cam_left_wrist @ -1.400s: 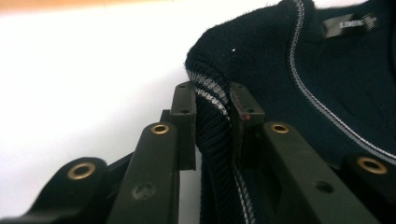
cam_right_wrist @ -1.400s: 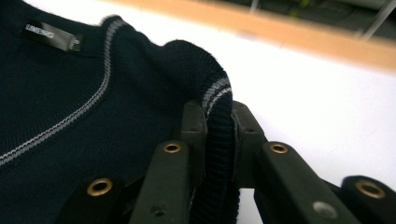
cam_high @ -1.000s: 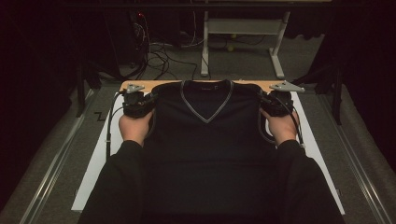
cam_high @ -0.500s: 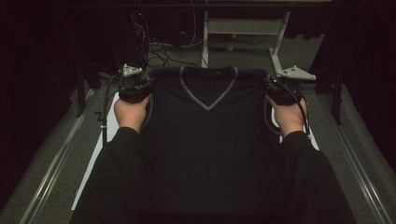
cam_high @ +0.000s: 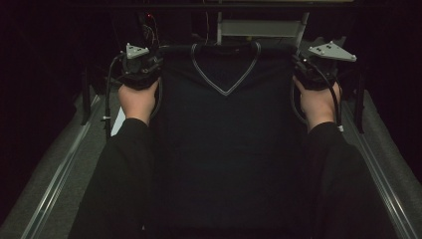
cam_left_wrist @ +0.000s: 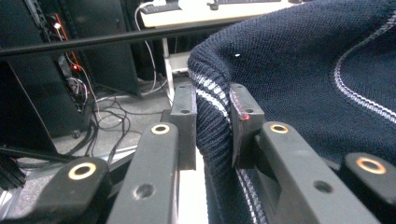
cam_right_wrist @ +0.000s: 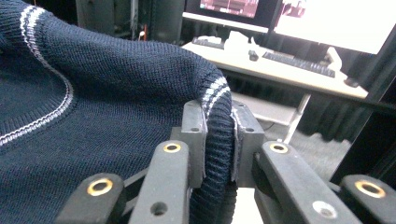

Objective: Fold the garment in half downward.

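While two dark sleeves are reaching in from the near edge, two hands are holding two grippers: the left gripper (cam_high: 141, 67) and right gripper (cam_high: 312, 69) are each clamping one shoulder of one navy V-neck sweater (cam_high: 226, 134), which is hanging spread between them above the table (cam_high: 118, 124).

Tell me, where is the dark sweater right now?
In the high view the dark sweater hangs spread between the person's hands, its shoulders clamped in the left gripper and the right gripper.
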Demonstrator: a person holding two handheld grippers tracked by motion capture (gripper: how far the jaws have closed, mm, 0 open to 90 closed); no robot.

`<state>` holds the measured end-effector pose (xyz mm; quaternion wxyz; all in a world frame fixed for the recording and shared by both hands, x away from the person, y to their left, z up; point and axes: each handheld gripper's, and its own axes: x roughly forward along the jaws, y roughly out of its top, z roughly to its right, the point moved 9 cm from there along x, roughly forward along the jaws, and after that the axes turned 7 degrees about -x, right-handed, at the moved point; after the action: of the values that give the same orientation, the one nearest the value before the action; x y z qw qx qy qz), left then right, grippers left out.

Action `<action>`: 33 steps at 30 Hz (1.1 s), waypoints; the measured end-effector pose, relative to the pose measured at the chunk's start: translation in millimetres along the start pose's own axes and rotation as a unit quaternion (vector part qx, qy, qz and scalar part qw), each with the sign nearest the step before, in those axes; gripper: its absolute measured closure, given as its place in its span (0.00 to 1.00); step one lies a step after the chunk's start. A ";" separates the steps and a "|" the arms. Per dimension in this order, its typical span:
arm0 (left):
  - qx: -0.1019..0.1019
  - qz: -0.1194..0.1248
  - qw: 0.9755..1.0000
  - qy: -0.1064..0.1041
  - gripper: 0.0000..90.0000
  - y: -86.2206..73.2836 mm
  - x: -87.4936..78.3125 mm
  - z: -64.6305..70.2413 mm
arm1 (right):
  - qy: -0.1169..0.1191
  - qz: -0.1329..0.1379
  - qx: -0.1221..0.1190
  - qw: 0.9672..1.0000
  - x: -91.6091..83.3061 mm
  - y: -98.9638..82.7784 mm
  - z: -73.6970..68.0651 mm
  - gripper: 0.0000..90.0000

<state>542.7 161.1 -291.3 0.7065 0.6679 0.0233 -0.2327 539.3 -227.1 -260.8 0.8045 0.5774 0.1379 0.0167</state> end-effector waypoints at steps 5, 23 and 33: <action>0.000 -0.019 1.000 -0.001 0.79 -15.8 3.2 -8.6 | 0.012 -0.011 -0.017 1.000 2.4 -5.7 -6.8 0.88; 0.015 -0.068 0.996 -0.053 0.79 -117.0 -36.2 11.7 | 0.064 -0.043 -0.033 0.996 -41.1 -101.4 -38.5 0.88; 0.038 -0.074 0.993 -0.088 0.79 -175.5 -78.9 28.9 | 0.090 -0.043 -0.021 0.995 -87.7 -153.9 -58.7 0.88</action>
<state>401.3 157.0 -424.8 0.6609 0.6675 0.0014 -0.3430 420.4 -240.4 -404.1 0.8007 0.5501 0.2343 0.0368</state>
